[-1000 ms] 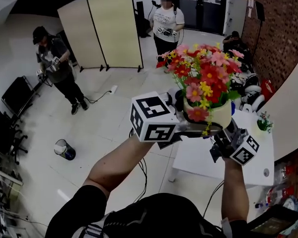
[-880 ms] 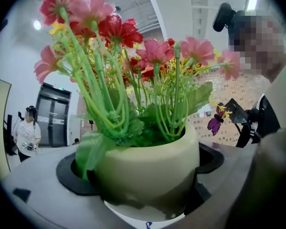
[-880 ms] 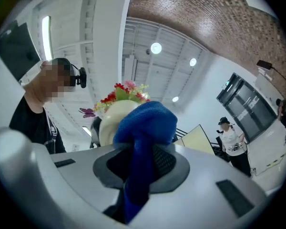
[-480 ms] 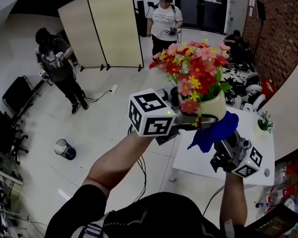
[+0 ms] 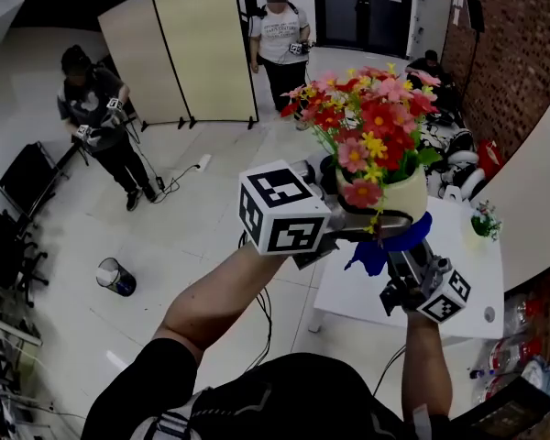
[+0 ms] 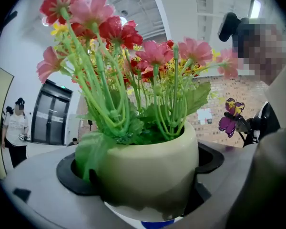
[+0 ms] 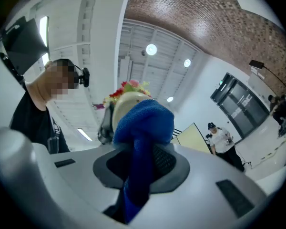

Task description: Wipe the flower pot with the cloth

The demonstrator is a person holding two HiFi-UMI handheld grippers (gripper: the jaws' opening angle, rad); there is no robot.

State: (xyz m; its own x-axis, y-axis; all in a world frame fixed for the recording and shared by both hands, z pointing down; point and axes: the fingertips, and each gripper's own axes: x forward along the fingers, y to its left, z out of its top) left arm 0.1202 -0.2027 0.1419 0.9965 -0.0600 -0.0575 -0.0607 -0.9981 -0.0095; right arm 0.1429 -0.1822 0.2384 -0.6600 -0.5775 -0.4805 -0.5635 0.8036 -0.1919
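A cream flower pot full of red, pink and yellow artificial flowers is held up in the air. My left gripper is shut on the pot, one jaw on each side of it. My right gripper is shut on a blue cloth and presses it against the pot's underside. In the right gripper view the cloth bunches between the jaws of the right gripper, with the pot just behind it. A strip of cloth shows under the pot.
Below the pot stands a white table with a small potted plant. A folding screen, two standing people and a bin are on the floor beyond. A brick wall runs along the right.
The right gripper has carried the cloth left and up, from the pot's right side to under its base. The pot has shifted slightly right in the left gripper.
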